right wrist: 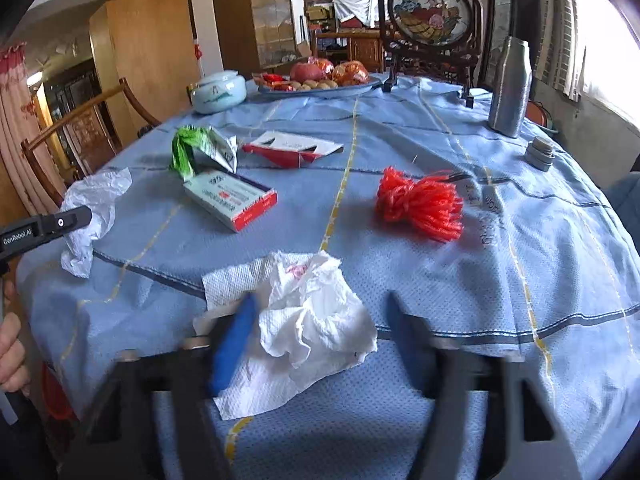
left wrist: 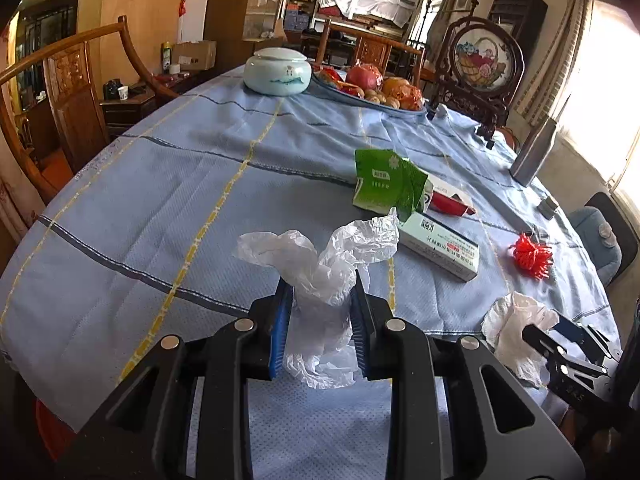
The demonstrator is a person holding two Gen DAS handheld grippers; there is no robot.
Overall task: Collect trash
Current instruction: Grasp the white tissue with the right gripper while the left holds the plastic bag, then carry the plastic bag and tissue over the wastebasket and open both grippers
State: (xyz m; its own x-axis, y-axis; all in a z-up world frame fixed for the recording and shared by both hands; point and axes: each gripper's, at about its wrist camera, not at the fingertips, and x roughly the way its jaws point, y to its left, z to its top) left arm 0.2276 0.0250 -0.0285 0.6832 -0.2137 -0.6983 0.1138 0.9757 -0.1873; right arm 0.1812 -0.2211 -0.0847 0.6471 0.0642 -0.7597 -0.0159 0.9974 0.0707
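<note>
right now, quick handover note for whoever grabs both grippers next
Left gripper: shut on the crumpled plastic bag.
Right gripper: jaws either side of the crumpled paper towel at the table's near edge; grip unconfirmed.
On the tablecloth: green wrapper, medicine box, red-and-white carton, red string bundle.
Done: bag picked.
Left: everything else.

Black tongs (left wrist: 322,312), blue pads (left wrist: 280,320)

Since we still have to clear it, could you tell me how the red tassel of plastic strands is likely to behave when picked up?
The red tassel will probably be floppy, since its strands splay loosely across the tablecloth. It looks light, being thin plastic strands. Its glossy strands may slip.
</note>
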